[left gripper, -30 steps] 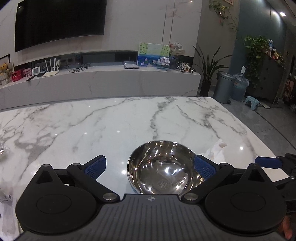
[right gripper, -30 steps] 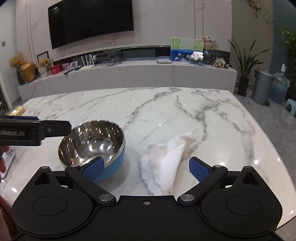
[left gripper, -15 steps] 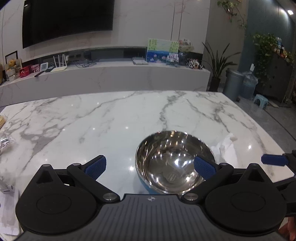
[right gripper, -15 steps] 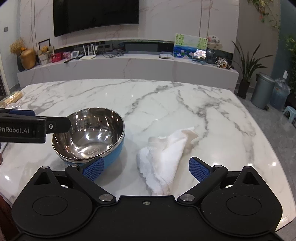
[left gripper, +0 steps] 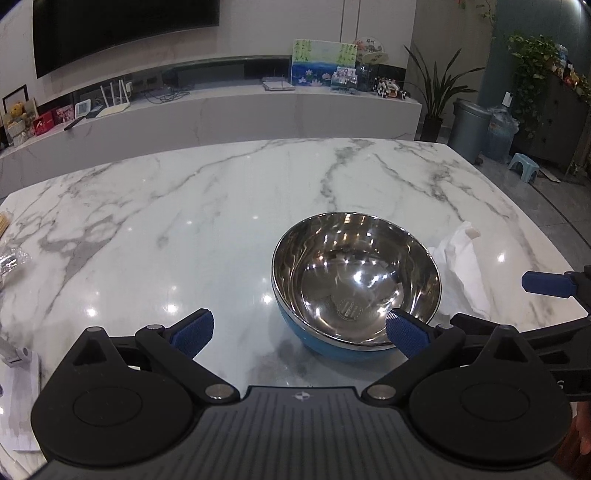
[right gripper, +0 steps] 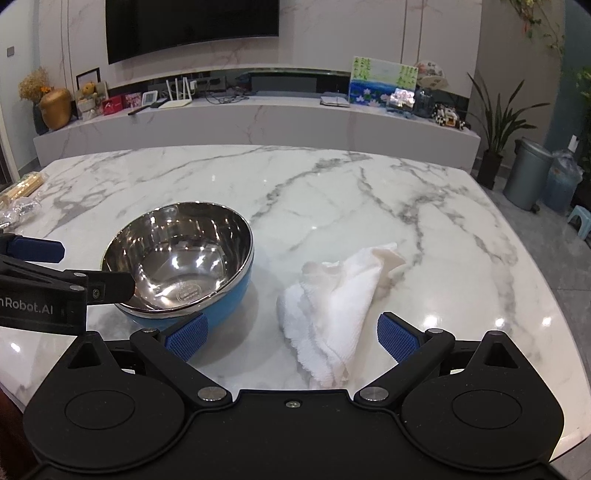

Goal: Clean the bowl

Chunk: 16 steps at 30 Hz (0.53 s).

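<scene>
Left gripper (left gripper: 300,328) spread wide, nothing between the pads; right pad (left gripper: 405,329) over the bowl's near rim, left pad well off to the side above bare table (left gripper: 184,221). Right gripper (right gripper: 291,335) likewise wide open, holding nothing, straddling the near end of the cloth (right gripper: 340,306). Bowl (left gripper: 356,278) upright on the marble, steel inside, blue outside, ahead and right of the left gripper's centre. Cloth crumpled just right of the bowl, apart from it. Farther back, bare marble, then a long shelf (right gripper: 258,114) and dark screen (right gripper: 192,26).
</scene>
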Tool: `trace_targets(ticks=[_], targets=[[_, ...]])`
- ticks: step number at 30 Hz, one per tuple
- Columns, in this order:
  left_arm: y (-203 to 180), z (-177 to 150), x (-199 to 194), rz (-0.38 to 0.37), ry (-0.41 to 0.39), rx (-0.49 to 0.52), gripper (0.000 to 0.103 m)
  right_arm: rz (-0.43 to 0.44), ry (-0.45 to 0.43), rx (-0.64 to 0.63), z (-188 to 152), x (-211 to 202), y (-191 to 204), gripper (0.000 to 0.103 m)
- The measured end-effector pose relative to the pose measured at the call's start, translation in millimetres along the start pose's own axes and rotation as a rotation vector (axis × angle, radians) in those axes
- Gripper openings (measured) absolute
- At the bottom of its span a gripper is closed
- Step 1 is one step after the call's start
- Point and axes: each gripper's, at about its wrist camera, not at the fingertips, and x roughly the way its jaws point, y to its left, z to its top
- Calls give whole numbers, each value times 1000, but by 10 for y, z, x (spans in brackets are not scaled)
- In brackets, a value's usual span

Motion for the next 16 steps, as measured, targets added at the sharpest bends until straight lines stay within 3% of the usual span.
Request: trace_targets(ticks=[16], targets=[[24, -7, 39, 1, 24, -11, 101, 2, 14, -3, -21, -2, -5, 98]])
